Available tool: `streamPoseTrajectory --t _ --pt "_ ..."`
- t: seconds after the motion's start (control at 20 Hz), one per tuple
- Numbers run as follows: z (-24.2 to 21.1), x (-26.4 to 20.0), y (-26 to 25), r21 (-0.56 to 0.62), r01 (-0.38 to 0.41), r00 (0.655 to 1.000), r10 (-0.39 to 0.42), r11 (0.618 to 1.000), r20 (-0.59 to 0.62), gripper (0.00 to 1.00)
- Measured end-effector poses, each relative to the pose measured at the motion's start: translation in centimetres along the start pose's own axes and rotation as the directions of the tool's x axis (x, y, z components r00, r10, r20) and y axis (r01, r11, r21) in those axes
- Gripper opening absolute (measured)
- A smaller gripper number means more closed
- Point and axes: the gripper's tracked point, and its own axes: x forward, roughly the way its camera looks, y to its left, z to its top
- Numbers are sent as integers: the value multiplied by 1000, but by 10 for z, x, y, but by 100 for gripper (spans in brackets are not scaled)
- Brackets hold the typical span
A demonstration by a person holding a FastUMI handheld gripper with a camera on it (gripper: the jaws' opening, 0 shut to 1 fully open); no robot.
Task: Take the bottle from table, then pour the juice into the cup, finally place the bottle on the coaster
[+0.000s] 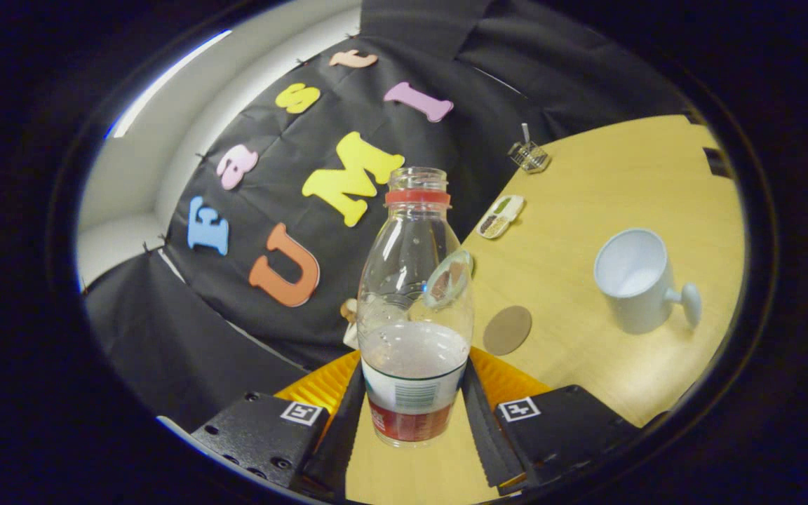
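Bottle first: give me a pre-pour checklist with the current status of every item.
1. Tongs closed on the bottle: ok, both fingers press its lower sides.
2. Bottle cap off: ok, the mouth is open above the red ring.
3. Juice available: ok, liquid fills the lower part.
4. Cup ready: ok, it stands upright on the table, mouth open, beyond the tongs.
5. Coaster free for the bottle: ok, nothing rests on it.
6. Bottle lifted off the table: cannot tell from this view.
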Motion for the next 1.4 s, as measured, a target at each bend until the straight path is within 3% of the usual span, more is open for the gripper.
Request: streamPoseTrajectory --t 0.15,0.25,0.45,0.55,0.75,0.85,1.0,1.4 --pt "-8 0 -7 -190 67 998 -67 979 6 76" --pt "2 -6 -6 -348 120 993 -110 930 48 77" --pt "38 -5 8 -540 182 982 -131 821 133 77" --pt "58 8 21 -608 202 977 -113 768 181 77" --pt "77 52 27 -682 226 972 -113 696 206 77" --pt "80 74 15 -738 266 964 -163 621 210 77" --pt "64 107 11 -758 207 978 -148 619 145 77" --pt "39 162 -46 -775 192 974 -214 602 75 77"
